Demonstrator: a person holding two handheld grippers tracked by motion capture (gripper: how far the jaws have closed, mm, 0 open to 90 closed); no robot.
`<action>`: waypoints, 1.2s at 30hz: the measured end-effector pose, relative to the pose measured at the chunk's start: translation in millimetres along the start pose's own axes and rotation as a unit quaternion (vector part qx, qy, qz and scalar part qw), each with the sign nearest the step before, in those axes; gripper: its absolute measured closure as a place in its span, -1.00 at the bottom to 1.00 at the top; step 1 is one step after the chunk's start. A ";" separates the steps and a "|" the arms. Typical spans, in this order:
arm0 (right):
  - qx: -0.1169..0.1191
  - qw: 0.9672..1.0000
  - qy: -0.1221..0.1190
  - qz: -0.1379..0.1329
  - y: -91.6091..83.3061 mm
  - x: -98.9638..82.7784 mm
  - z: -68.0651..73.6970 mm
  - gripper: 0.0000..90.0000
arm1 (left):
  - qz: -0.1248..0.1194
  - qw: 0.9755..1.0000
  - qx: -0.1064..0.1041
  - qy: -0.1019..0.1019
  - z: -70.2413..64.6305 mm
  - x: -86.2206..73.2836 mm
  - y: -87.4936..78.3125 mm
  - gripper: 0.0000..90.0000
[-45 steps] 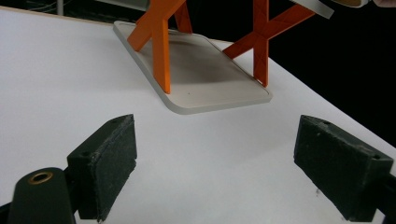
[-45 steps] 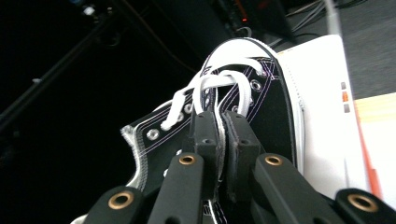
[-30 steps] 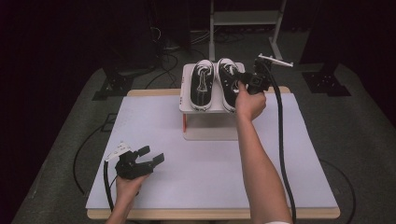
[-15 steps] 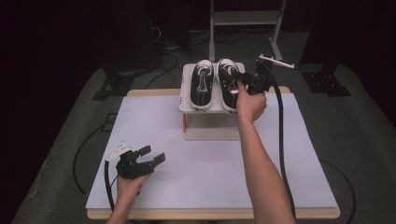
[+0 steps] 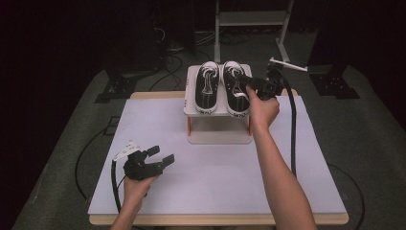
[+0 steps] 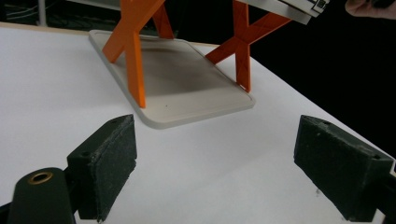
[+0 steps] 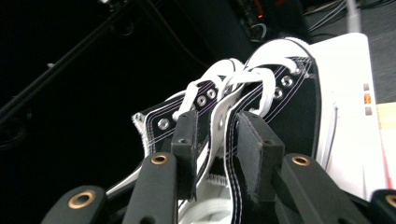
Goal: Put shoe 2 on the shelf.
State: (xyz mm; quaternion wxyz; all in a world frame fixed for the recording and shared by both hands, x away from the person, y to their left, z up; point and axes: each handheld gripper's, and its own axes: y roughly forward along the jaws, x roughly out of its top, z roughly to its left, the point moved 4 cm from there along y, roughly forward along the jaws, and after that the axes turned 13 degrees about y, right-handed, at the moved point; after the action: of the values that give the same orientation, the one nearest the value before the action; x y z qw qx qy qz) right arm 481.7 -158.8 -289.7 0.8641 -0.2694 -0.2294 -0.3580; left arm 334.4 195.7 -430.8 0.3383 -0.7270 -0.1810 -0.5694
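Right gripper view: right gripper (image 7: 215, 140), jaws just opening around the collar of the black-and-white canvas sneaker (image 7: 280, 107), has both shoes racked; left gripper (image 6: 233, 177) idles open.

Dark room; grey carpeted floor (image 5: 364, 143), white-topped table (image 5: 287, 191), metal frame (image 5: 251, 19) behind.

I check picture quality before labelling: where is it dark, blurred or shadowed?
High view: the white table is bright, its surroundings nearly black. Left gripper view: a soft shadow under the orange-legged stand. Right gripper view: the shoe looks sharp, the background dark and blurred.
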 end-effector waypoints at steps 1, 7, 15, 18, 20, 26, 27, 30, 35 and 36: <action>0.001 1.000 0.002 0.000 -1.8 -0.5 -1.4 0.48 | 0.000 1.000 -0.002 0.000 -0.8 1.6 0.8 -0.72; 0.031 0.999 0.008 0.011 -9.2 -4.8 -5.9 0.42 | -0.008 1.000 -0.015 0.009 -7.5 17.1 9.7 -0.71; 0.054 0.998 0.008 0.022 -26.4 -12.2 -20.0 0.41 | -0.013 0.999 -0.036 0.013 -14.1 39.3 26.6 -0.68; 0.059 0.998 0.007 0.028 -31.1 -15.1 -26.7 0.41 | -0.015 0.999 -0.046 0.016 -16.1 46.7 33.2 -0.64; 0.060 0.998 0.006 0.031 -33.9 -17.2 -31.6 0.39 | -0.014 0.999 -0.049 0.013 -17.8 51.8 37.7 -0.63; 0.067 0.997 0.009 0.042 -41.6 -25.6 -45.7 0.38 | -0.018 0.998 -0.063 0.014 -19.5 63.0 47.9 -0.52; 0.069 0.997 0.010 0.045 -42.6 -27.4 -47.3 0.37 | -0.017 0.998 -0.064 0.015 -19.3 63.7 49.2 -0.52; 0.074 0.996 0.006 0.051 -44.4 -33.5 -51.0 0.37 | -0.017 0.998 -0.058 0.017 -19.6 64.9 51.0 -0.55; 0.076 0.995 0.001 0.060 -48.9 -45.1 -54.0 0.35 | -0.019 0.998 -0.058 0.014 -19.7 65.5 50.8 -0.55; 0.077 0.995 -0.002 0.062 -49.5 -47.6 -54.5 0.35 | -0.019 0.998 -0.059 0.015 -19.4 65.7 50.8 -0.55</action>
State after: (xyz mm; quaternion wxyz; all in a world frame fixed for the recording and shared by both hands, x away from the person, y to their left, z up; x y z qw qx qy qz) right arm 425.6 -199.2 -343.7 0.9024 -0.2165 -0.2404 -0.2848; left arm 372.5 138.3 -380.4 0.2868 -0.7336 -0.1559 -0.5960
